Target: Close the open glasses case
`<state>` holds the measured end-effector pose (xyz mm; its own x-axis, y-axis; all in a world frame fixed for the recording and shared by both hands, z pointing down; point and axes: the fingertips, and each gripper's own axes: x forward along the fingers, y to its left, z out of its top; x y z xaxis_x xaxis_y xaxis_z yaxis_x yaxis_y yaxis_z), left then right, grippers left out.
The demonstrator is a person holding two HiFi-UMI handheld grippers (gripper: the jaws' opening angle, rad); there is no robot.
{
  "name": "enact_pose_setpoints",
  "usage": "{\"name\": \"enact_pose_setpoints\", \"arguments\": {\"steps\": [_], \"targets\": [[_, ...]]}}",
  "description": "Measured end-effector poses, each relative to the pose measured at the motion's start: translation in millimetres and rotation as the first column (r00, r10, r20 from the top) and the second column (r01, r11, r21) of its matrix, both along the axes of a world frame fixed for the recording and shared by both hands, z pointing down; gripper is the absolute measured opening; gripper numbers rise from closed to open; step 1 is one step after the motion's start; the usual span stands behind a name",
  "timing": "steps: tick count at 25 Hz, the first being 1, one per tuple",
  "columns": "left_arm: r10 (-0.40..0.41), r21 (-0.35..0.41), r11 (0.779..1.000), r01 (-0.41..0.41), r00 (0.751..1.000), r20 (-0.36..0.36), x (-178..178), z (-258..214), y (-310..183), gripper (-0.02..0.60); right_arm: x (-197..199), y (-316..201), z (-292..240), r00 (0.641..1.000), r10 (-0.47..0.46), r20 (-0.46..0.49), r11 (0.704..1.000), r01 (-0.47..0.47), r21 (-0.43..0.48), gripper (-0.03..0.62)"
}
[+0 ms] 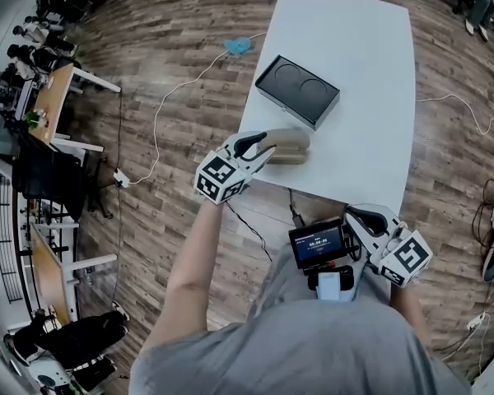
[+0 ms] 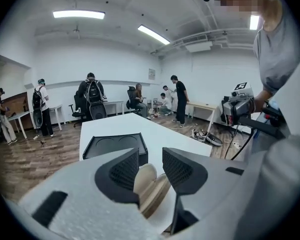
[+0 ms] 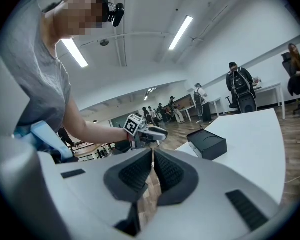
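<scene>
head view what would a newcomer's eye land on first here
The left gripper at the near edge of the white table, a beige glasses case between its open fingers. Behind it sits a black tray; the right gripper hangs off the table, fingers together.

A white rectangular table [image 1: 370,97] is found standing on a brown wood-plank floor [image 1: 165,48]. Two items are recorded directly on its top. A black rectangular box [image 1: 297,90], with two round recesses in its upper face, is set askew toward the left edge. A beige oval glasses case [image 1: 292,145] is laid near the box on the person's side, close to the near left corner, and no contact between the two is seen. In the left gripper view a gap is noted between the case's two halves. A white cable [image 1: 199,78] is observed on the floor beside the table's left edge.
</scene>
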<state>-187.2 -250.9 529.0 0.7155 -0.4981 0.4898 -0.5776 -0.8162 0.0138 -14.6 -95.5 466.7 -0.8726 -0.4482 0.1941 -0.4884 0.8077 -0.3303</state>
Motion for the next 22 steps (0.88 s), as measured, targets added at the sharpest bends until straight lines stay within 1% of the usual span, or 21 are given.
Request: {"name": "enact_pose_setpoints", "arguments": {"steps": [8, 12, 15, 18, 22], "targets": [[0.047, -0.009, 0.999, -0.047, 0.997, 0.065, -1.3, 13.6, -9.1, 0.152, -1.0, 0.5, 3.1, 1.000, 0.019, -0.010, 1.000, -0.019, -0.013, 0.034], [0.068, -0.011, 0.998, -0.067, 0.991, 0.113, -0.7, 24.2, -13.4, 0.143, -0.9, 0.9, 4.4, 1.000, 0.022, -0.009, 1.000, -0.022, -0.017, 0.032], [0.091, -0.018, 0.996, -0.089, 0.982, 0.167, -2.3, 36.0, -16.9, 0.126, -0.3, 0.2, 5.6, 1.000, 0.024, -0.012, 0.999, -0.025, -0.021, 0.034], [0.121, -0.025, 0.993, -0.119, 0.966, 0.228, -2.9, 48.2, -19.1, 0.101, 1.1, 0.3, 7.5, 0.999, 0.029, -0.019, 0.999, -0.030, -0.026, 0.032], [0.149, -0.043, 0.989, -0.142, 0.951, 0.271, -2.5, 62.0, -24.3, 0.098, 1.7, -1.7, 10.0, 0.999, 0.033, -0.024, 0.999, -0.034, -0.034, 0.034]]}}
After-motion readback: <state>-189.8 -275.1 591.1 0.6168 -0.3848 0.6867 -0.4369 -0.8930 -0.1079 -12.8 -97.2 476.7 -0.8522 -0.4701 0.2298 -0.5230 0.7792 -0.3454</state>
